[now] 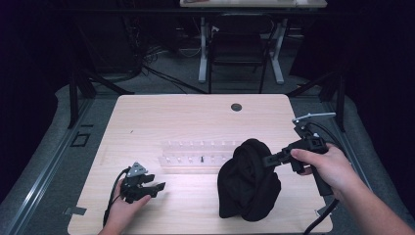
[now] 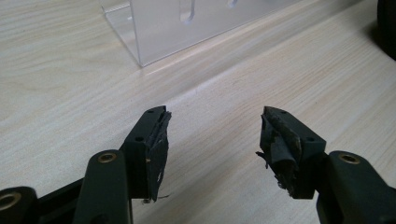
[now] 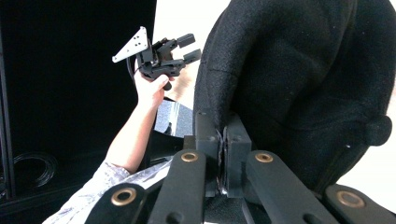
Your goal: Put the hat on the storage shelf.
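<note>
The black fabric hat (image 1: 249, 181) sits at lower centre-right of the high view, bunched up on the pale wooden bench (image 1: 195, 117), its top lifted towards the right gripper (image 1: 270, 160); that gripper comes in from the right of the frame, held in the person's right hand (image 1: 325, 166), and its fingers (image 3: 205, 135) are pressed together on a fold of the hat's edge; in the right gripper view the pinched seam runs up between the two closed fingers at lower centre, while the rest of the hat bulges over the upper right of that frame.

The left gripper (image 1: 155, 188) rests at lower left of the high view, well apart from the hat, held low over the bench by the left hand (image 1: 125, 208); in the left gripper view its fingers (image 2: 156, 144) are spread with only bare wood between them, and a dark sliver of the hat (image 2: 387, 23) shows at the far upper right edge.

A clear plastic rack (image 1: 195, 155) with a row of slots lies across the middle of the bench, just left of the hat and beyond the left gripper; in the left gripper view its corner (image 2: 159, 32) stands at upper centre, ahead of the spread fingers; a small round dark grommet (image 1: 236, 106) sits near the bench's far edge; a black chair (image 1: 238, 49) stands on the floor behind the bench at top centre.
</note>
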`<move>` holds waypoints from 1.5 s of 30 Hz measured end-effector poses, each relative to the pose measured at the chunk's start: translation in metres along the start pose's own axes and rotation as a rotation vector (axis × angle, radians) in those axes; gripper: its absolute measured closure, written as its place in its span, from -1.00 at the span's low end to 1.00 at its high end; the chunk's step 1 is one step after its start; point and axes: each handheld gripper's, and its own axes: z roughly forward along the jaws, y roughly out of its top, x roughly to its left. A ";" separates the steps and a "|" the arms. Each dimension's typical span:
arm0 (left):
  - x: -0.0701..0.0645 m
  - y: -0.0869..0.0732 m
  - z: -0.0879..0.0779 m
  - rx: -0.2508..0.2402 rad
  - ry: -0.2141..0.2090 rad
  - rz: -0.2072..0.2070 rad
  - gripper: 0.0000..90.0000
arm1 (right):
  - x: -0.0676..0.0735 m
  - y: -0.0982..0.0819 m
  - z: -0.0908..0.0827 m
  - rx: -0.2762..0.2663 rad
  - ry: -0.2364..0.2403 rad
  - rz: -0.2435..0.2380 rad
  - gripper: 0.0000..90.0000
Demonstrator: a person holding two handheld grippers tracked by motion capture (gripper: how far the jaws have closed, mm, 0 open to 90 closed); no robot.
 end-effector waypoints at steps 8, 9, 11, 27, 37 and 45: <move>0.000 0.000 0.000 -0.001 0.000 0.000 -0.07 | 0.005 0.002 -0.006 -0.025 0.032 -0.006 0.96; 0.000 0.000 0.000 0.000 0.000 0.001 -0.07 | 0.006 0.002 -0.006 -0.035 0.036 -0.005 0.96; 0.000 0.000 0.000 0.000 0.001 0.002 -0.07 | 0.010 0.002 -0.008 -0.038 0.039 -0.010 0.96; 0.000 0.000 0.000 -0.005 -0.001 -0.003 -0.07 | 0.033 0.011 -0.030 -0.116 0.080 -0.071 0.96; 0.001 0.000 -0.001 -0.008 -0.002 -0.003 -0.07 | 0.040 0.025 -0.032 -0.141 0.100 -0.083 0.96; 0.001 0.001 -0.001 -0.008 -0.003 0.000 -0.07 | 0.045 0.039 -0.028 -0.160 0.114 -0.091 0.96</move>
